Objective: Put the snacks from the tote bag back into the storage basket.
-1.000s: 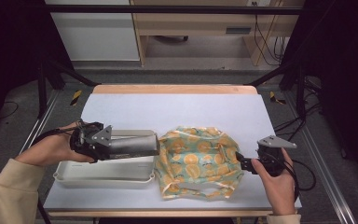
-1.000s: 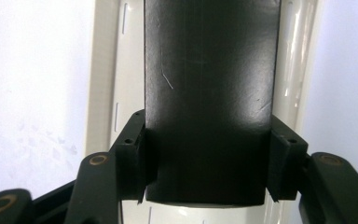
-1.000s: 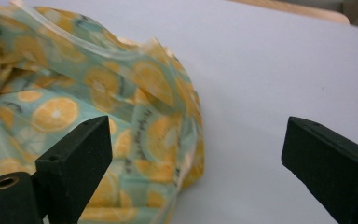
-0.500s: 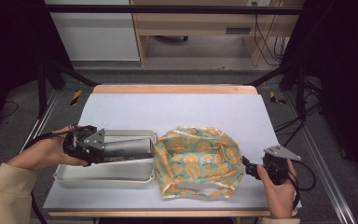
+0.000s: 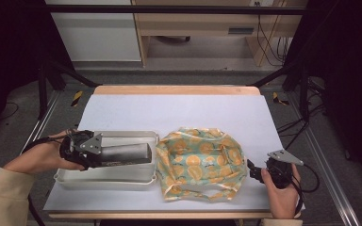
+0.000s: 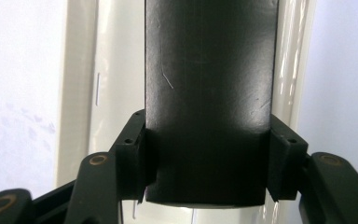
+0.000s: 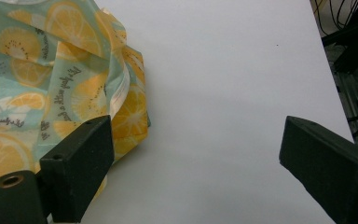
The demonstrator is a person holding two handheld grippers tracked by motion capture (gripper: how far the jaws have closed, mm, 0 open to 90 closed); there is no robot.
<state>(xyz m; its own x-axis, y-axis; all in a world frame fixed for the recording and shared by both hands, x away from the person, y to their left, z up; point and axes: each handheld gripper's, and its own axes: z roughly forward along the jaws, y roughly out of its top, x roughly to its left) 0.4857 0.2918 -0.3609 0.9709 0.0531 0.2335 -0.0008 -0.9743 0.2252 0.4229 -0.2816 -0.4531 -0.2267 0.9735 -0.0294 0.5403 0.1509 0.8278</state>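
So my left tongs (image 5: 143,153) are clamped on a dark flat slab (image 5: 125,154), one jaw pressing each long side of it. In the left gripper view the slab (image 6: 209,93) runs straight up between the jaws and there's no gap on either side, so it's a snug hold. From the high view the slab lies roughly level, pointing to my right, held over the white tray (image 5: 75,178) on the left part of the tabletop (image 5: 193,110). I can't tell whether the slab is touching the tray floor or just hanging above it.

My right tongs (image 5: 252,170) are spread wide with nothing between them. In the right gripper view the jaws stand well apart with bare tabletop (image 7: 223,84) between them, and the left jaw in that view sits right up against the edge of the orange-print bag (image 7: 51,70), maybe just brushing it, hard to say. From the high view the bag (image 5: 200,162) lies crumpled in the middle of the tabletop, just beside the tray's right end, with my right hand (image 5: 283,197) down near the tabletop's front right corner.
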